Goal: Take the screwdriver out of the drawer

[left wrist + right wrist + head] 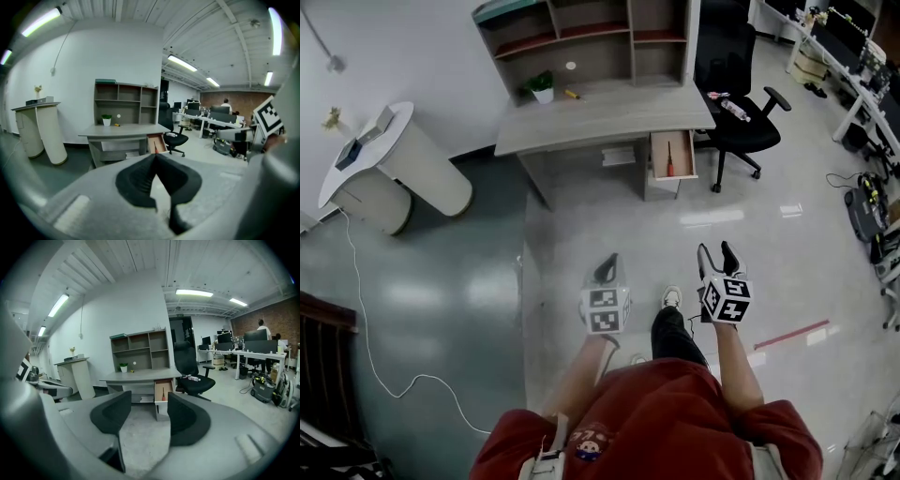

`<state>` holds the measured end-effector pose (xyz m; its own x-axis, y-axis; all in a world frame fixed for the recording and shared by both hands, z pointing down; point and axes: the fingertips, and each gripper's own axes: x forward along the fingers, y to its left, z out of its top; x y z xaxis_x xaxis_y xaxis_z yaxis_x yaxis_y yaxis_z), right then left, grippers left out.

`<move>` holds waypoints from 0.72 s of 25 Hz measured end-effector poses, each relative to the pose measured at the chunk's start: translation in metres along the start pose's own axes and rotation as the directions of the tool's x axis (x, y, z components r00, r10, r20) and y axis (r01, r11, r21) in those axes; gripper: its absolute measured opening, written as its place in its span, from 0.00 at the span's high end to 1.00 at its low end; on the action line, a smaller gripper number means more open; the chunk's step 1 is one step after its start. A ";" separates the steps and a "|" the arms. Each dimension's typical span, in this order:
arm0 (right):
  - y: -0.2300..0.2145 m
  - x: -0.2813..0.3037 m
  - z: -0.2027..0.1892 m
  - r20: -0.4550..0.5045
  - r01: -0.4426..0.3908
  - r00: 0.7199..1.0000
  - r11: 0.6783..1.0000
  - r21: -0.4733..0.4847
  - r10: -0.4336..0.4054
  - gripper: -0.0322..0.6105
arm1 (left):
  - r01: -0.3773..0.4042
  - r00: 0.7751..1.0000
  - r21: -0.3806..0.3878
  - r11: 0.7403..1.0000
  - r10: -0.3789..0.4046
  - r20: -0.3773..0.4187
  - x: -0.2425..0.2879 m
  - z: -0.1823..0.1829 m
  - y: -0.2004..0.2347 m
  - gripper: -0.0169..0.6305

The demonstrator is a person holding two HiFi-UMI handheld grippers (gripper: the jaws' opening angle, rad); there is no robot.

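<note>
- The left claw (607, 267) is pointing forward over the pale floor (581, 234). In the left gripper view, the left claw (154, 157) is showing its dark pads meeting at the tips, with nothing between them.
- The right claw (718, 253) is hanging just beside it on the right. In the right gripper view, the right claw (149, 414) is standing wide, with only floor showing in the gap.
- Each claw is carrying a cube with black-and-white square markers. These are patterns, not letters.
- The screwdriver (669, 157) is lying in the open drawer (684, 150) under the right end of the table (600, 117), well apart from both claws. Its reddish handle is pointing toward the drawer front.
- In the right gripper view, the screwdriver (163, 393) is showing upright in the drawer (159, 389), between the two pads.
- A shelf unit (581, 37) is standing on the back of the table. A small potted plant (542, 87) and a little yellow item (571, 94) are sitting in front of it.
- A black office chair (736, 103) is standing just right of the drawer.
- A white rounded stand (389, 169) is standing at the left, and a white cable (366, 319) is trailing from it across the floor.
- The person is wearing a red shirt (675, 422) with a small emblem (589, 442) that is too small to read.
</note>
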<state>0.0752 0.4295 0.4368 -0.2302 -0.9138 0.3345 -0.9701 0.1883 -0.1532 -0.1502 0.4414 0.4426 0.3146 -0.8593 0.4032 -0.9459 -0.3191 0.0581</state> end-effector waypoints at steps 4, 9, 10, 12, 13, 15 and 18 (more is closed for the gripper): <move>-0.027 0.028 0.006 -0.004 0.017 1.000 1.000 0.022 -0.017 0.60 | 0.014 1.000 0.013 1.000 -0.014 -0.012 0.041 0.013 -0.005 0.97; -0.069 0.071 0.021 -0.013 0.038 0.999 0.998 0.046 -0.037 0.60 | 0.032 0.999 0.029 0.999 -0.031 -0.027 0.104 0.039 -0.016 0.97; -0.079 0.079 0.025 -0.015 0.043 0.999 0.998 0.052 -0.042 0.60 | 0.036 0.999 0.032 0.999 -0.035 -0.030 0.117 0.045 -0.020 0.97; -0.100 0.096 0.034 -0.019 0.053 0.998 0.997 0.064 -0.051 0.60 | 0.043 0.998 0.039 0.998 -0.041 -0.038 0.143 0.058 -0.027 0.97; -0.110 0.105 0.039 -0.021 0.056 0.998 0.996 0.070 -0.054 0.60 | 0.045 0.998 0.041 0.998 -0.044 -0.041 0.156 0.065 -0.030 0.97; -0.131 0.123 0.049 -0.026 0.061 0.998 0.995 0.084 -0.059 0.60 | 0.050 0.998 0.045 0.998 -0.048 -0.045 0.183 0.080 -0.037 0.97; -0.160 0.150 0.060 -0.033 0.070 0.997 0.992 0.101 -0.066 0.60 | 0.059 0.997 0.055 0.997 -0.056 -0.053 0.221 0.098 -0.048 0.97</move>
<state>0.2009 0.2409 0.4556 -0.1677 -0.9118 0.3748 -0.9711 0.0872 -0.2223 -0.0270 0.2276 0.4397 0.3623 -0.8178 0.4472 -0.9201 -0.3903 0.0316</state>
